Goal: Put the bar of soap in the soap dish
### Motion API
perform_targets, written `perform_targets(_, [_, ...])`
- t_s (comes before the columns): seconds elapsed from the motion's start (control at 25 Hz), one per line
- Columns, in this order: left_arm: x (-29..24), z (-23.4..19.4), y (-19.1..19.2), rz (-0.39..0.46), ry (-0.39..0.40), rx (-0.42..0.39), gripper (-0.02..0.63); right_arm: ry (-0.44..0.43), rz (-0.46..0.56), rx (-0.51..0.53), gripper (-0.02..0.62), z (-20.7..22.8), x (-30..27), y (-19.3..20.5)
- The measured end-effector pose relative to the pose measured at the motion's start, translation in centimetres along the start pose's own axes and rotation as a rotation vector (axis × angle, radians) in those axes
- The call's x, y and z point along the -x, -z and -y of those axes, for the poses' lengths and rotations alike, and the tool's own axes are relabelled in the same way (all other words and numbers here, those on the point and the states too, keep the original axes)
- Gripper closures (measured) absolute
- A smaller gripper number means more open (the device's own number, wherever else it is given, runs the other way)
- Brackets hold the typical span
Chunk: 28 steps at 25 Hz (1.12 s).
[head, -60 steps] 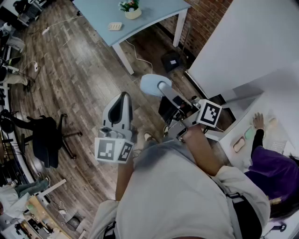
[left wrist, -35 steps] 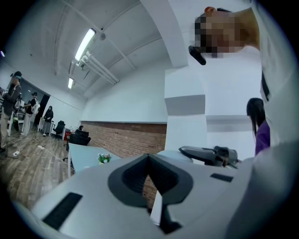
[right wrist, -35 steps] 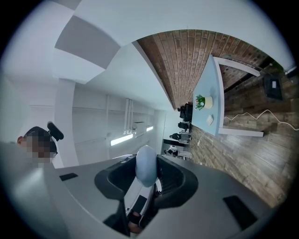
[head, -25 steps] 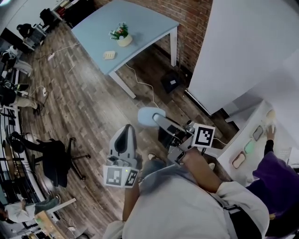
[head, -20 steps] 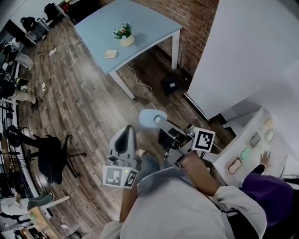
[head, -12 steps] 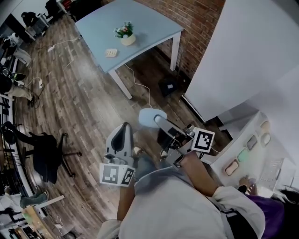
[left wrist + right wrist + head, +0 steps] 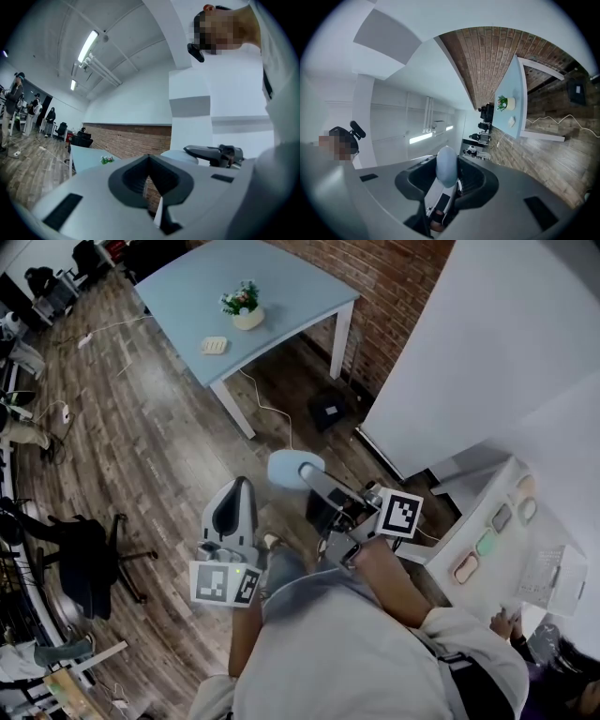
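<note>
**Item: soap transfer, carry stage.**

- **Right gripper** [image 7: 447, 180]: jaws part-way closed, clamped on the soap [image 7: 446, 169], a pale blue oval bar that stands out past the tips. In the head view the bar sits near picture centre, above bare floor [image 7: 159, 427].
- **Left gripper** [image 7: 150, 158]: jaws together, nothing between them; held at 8 o'clock of the soap.
- **Dish** [image 7: 215, 345]: judged to be the small cream piece on the blue table [image 7: 281, 296], at 11 o'clock from the soap and well apart from it. A potted plant [image 7: 246, 313] stands just beside it at 1 o'clock.
- **Step in hand:** the bar is gripped and the dish not yet reached. The next move calls for carrying the bar toward 11 o'clock, coming over the table's near edge and lowering onto the dish before the jaws part.
- **Edges:** the table's near edge and white leg [image 7: 232, 409] lie across the line of approach. A brick wall [image 7: 394, 277] closes 1 o'clock and a white counter [image 7: 487, 592] with small trays closes 4 o'clock.
- **Open room:** wide floor from 9 to 11 o'clock. Hazards there are a cable [image 7: 267, 407] and a black box [image 7: 328, 412] near the table leg, and an office chair [image 7: 89, 549] at 9 o'clock.
</note>
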<state>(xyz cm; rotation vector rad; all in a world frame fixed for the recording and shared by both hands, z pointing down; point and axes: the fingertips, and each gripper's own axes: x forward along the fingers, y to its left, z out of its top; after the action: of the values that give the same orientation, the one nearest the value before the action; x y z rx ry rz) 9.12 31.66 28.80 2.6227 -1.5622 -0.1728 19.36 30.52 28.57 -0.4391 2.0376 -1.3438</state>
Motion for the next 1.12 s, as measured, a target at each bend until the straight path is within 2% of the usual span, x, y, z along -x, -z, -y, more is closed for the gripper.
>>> perform_targets(0.36, [-0.6,-6.0,-1.7,0.028,0.008,0.003,0.603,0.028,-0.013,0.04,0.457,1.5,-5.5,1.3])
perform_targets(0.48, [-0.8,-7.9,-1.9,0.036,0.01,-0.003,0.603,0.012,-0.014,0.058,0.457,1.5,-7.5,1.4])
perform_targets(0.6, [-0.3,-9.7,-1.7,0.009,0.004,-0.023,0.603,-0.007,-0.009,0.052,0.457,1.6,-9.4,2.5])
perform_targets(1.12, [-1.3,-14.0,-2.5,0.015,0.047,-0.013,0.603,0.012,0.002,0.075,0.457,2.6,-13.8,3.8])
